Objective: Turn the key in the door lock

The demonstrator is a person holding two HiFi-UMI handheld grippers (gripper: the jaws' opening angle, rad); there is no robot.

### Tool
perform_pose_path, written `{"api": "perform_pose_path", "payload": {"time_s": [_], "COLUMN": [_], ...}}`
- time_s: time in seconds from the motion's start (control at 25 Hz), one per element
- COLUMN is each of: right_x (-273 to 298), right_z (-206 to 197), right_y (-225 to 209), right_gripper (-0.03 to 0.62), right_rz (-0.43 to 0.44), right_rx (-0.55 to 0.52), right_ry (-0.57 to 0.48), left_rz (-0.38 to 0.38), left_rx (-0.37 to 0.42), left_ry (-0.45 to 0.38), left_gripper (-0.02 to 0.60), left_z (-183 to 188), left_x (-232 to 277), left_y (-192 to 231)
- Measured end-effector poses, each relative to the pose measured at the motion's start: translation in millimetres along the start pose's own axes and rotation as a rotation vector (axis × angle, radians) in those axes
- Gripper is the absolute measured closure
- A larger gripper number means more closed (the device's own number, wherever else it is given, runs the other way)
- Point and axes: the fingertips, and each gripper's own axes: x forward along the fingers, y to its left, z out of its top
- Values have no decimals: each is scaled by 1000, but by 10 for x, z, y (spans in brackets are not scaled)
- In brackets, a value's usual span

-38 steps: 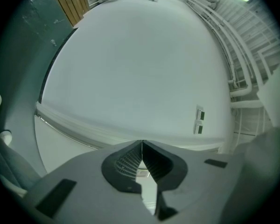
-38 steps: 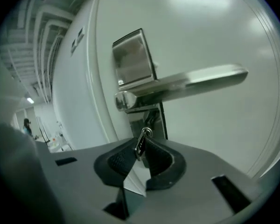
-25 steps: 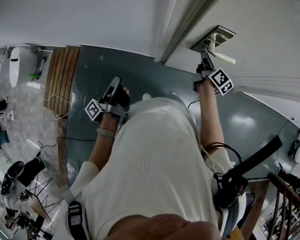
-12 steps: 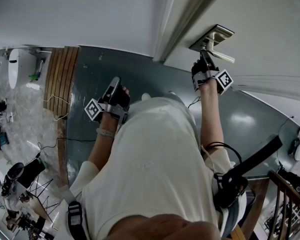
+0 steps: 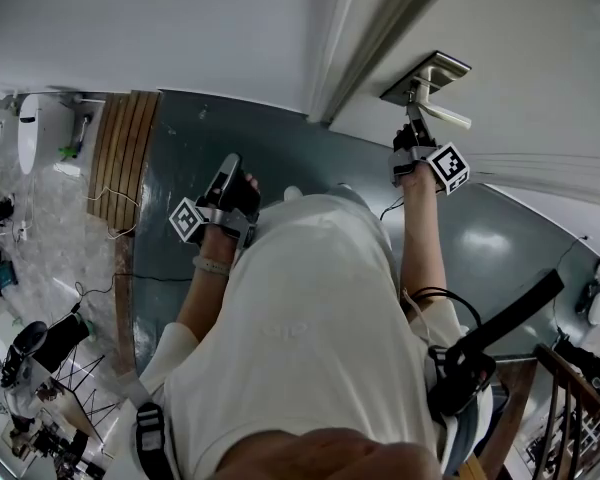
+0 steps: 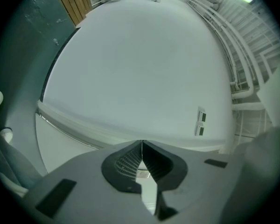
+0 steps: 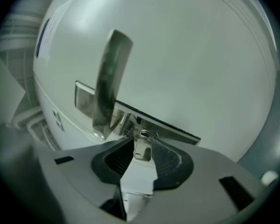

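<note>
At the door (image 5: 540, 58), count: one lever handle (image 5: 448, 114), one metal lock plate (image 5: 427, 72), one key (image 7: 142, 148), and two claws, each with one marker cube.

Head view: your right claw (image 5: 412, 118) is raised to the lock plate just under the handle. Your left claw (image 5: 232, 163) is held low in front of your body, over the dark green floor (image 5: 280, 148) and well apart from the door. The key is too small to pick out here. This view alone shows the wooden slats (image 5: 125, 158) by the wall.

Right gripper view: this one shows the key. It sits in the lock plate, directly below the handle's pivot, with its bow sticking out between the two ribbed pads (image 7: 170, 160). The handle crosses the frame steeply tilted.

Left gripper view: only a plain white wall (image 6: 130, 69) with two small wall plates (image 6: 200, 123) one above the other. No door hardware appears.

Right claw: jaws apart and just been opening. The key bow stands between them with a clear gap on the left side, and is not pinched.

Left claw: jaws together, tips meeting, nothing between them.
</note>
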Motion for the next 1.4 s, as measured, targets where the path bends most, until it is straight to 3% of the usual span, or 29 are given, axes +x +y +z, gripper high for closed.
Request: {"api": "perform_pose_path", "payload": {"time_s": [0.12,0.36,0.44,0.48,0.56,0.72,0.88,1.08,1.24,1.4], "right_x": [-117,-303,-324,-320,-291,-164,-13,85,88,110], "right_z": [-6,-201,-310,-345,-355,-294,-257,-197,-161,-150], "right_y": [135,281,254,229,180,89,84,-27,-41,-48], "right_gripper": [491,491,491,491,493,491,493,511,530,534], "right_rz": [-80,-302,-334,-342,-355,-381,-359,-389,-375,-327], "right_rx": [-384,-1617,-1878,-1929,-1876,-1584,-1370,-1176,-985,-723], "right_ry": [65,290,357,373,370,351,293,249,193,143], "left_rz": [-2,-3,-3,-2,-2,0,5,11,12,15], "left_rx": [0,-10,-13,-14,-12,-7,-2,0,-7,-7], "left_ry": [-3,0,0,0,1,6,3,-4,-11,-6], "left_gripper": [572,572,572,572,572,572,572,572,572,572], "left_z": [6,-3,-7,-8,-8,-11,-2,15,27,14], "left_x": [-11,5,7,10,17,10,-13,-47,-58,-51], "left_y": [-5,0,0,0,-1,1,15,25,15,29]}}
